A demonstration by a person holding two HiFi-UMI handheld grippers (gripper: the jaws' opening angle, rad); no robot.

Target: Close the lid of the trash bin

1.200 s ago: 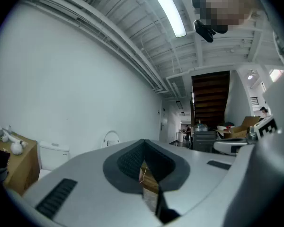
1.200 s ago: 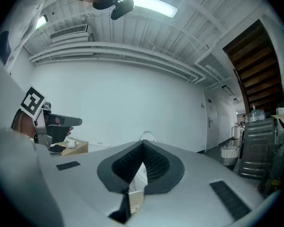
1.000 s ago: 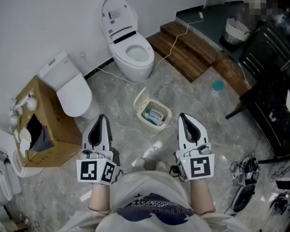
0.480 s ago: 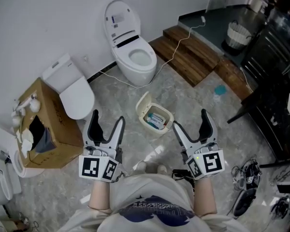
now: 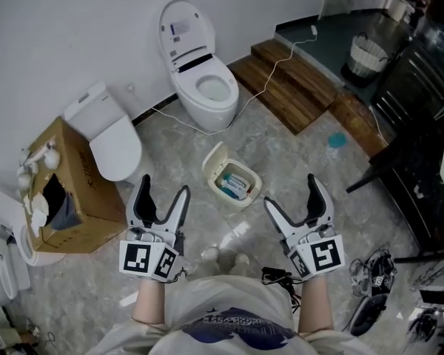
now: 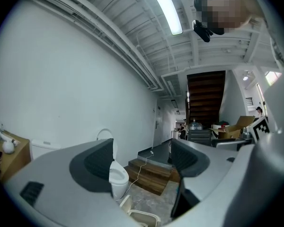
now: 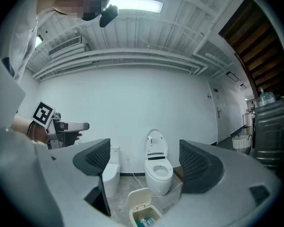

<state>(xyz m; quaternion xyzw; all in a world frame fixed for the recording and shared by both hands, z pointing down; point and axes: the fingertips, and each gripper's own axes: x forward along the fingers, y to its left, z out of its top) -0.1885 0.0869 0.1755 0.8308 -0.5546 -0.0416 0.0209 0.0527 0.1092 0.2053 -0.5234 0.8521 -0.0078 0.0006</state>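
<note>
Grey stone floor (image 5: 296,161), white wall behind. Far left: cardboard box (image 5: 66,191), with a closed toilet (image 5: 111,139) just beside it. Left gripper (image 5: 163,187): held level, jaws apart and just been opening, nothing between them. Bin (image 5: 233,177) stands on the floor ahead, between the two grippers and well apart from both. Its lid (image 5: 216,159) is tipped up at the left rear edge, contents showing. Open toilet (image 5: 203,80) behind it. Right gripper (image 5: 291,193): jaws wide apart, just been opening, empty. Wooden steps (image 5: 296,80) at right rear.
</note>
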